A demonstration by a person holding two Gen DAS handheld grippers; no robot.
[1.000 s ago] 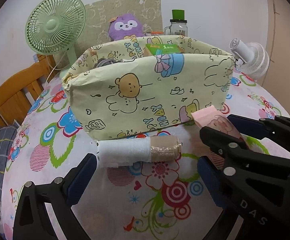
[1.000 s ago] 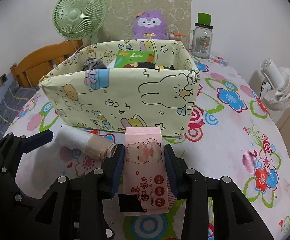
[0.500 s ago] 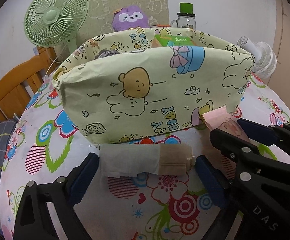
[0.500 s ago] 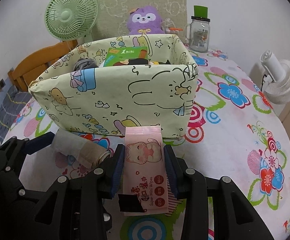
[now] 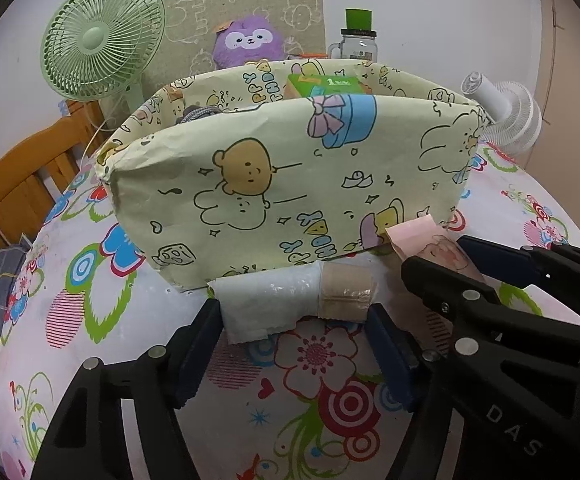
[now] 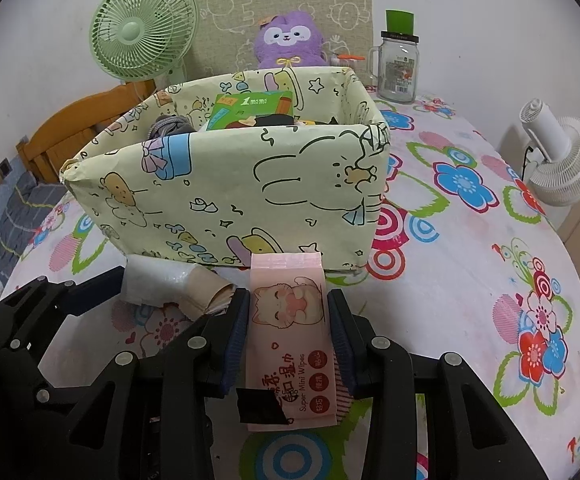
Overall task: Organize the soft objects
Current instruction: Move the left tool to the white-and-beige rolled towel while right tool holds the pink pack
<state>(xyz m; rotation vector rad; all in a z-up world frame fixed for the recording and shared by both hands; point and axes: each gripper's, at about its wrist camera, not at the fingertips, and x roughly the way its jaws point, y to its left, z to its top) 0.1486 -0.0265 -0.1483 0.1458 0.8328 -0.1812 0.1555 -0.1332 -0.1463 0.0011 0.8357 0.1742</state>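
Tablecloth [image 6: 470, 264] printed with bright flowers and rings covered the round table, which stood against a plain white wall. At the far edge were a green desk fan [image 6: 142, 26], a purple plush toy [image 6: 288, 42] before a beige printed board, and a glass jar [image 6: 397, 68] with a green cap; a white fan [image 6: 558, 164] stood off to the right, and a wooden chair back [image 5: 26, 184] showed at the left. A pale yellow cartoon-print storage box [image 5: 290, 184] sat mid-table, with a green packet [image 6: 250, 110] and a grey item inside. Just in front of it the left gripper [image 5: 294, 316] had just been closing around a white and tan roll [image 5: 290, 300], its pads touching both ends. Beside it the right gripper [image 6: 288, 316] was clamped narrowly on a pink pack of wipes [image 6: 290, 332], whose far end lay close to the foot of the box.
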